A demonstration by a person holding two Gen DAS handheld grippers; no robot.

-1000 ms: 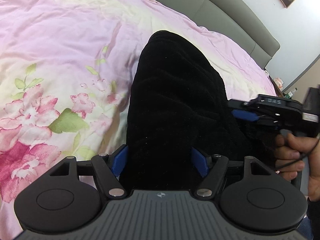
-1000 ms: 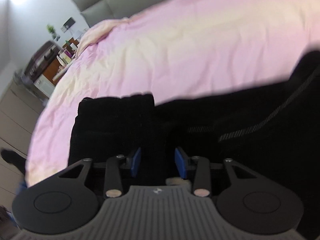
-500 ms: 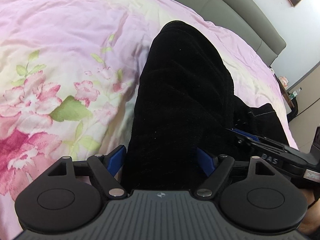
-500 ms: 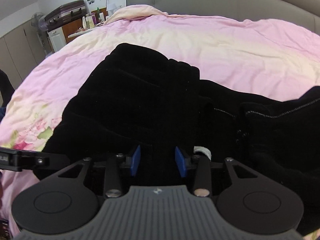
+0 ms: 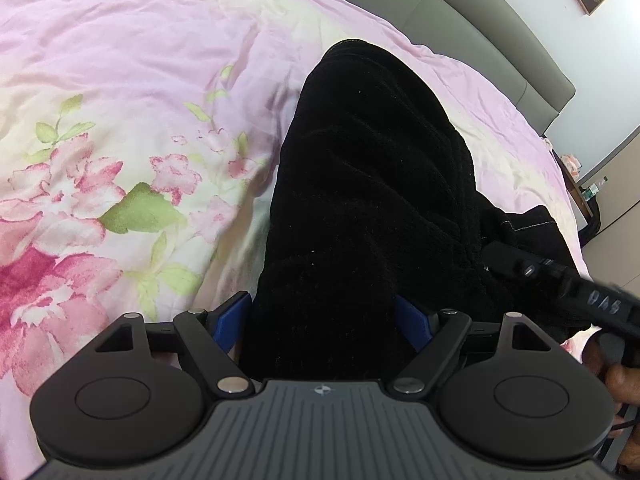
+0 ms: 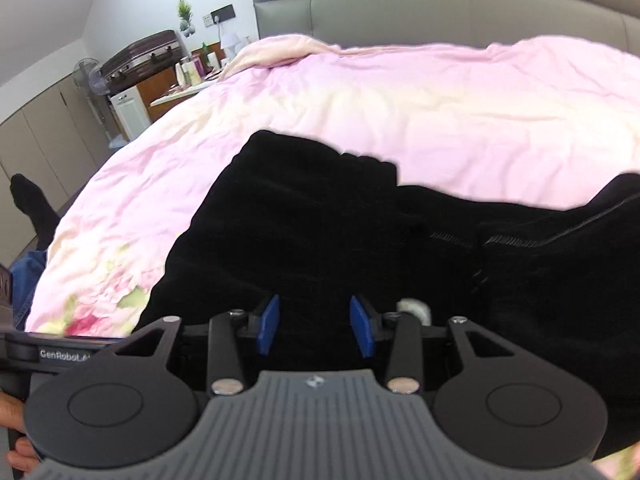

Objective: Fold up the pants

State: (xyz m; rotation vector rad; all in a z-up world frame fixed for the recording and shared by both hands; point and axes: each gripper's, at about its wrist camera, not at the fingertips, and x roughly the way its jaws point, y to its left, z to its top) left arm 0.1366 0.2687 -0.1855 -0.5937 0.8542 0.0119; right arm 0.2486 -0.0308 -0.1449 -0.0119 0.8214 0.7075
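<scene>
Pants (image 5: 360, 200), one pair; left gripper (image 5: 324, 320) fingers wide, right gripper (image 6: 316, 324) fingers narrow, grip unclear.

The left tool (image 5: 322, 322) has a ribbed grey housing with a small diamond mark, black linkage arms, silver screws and blue pads; the right tool (image 6: 316, 326) is built alike; its neighbour's black handle reads "GenRobot"; blue jeans (image 6: 26, 276) and a black sock (image 6: 30, 204) show.

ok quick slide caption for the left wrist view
Left gripper jaws spread wide around black pants lying on a pink floral duvet.
</scene>
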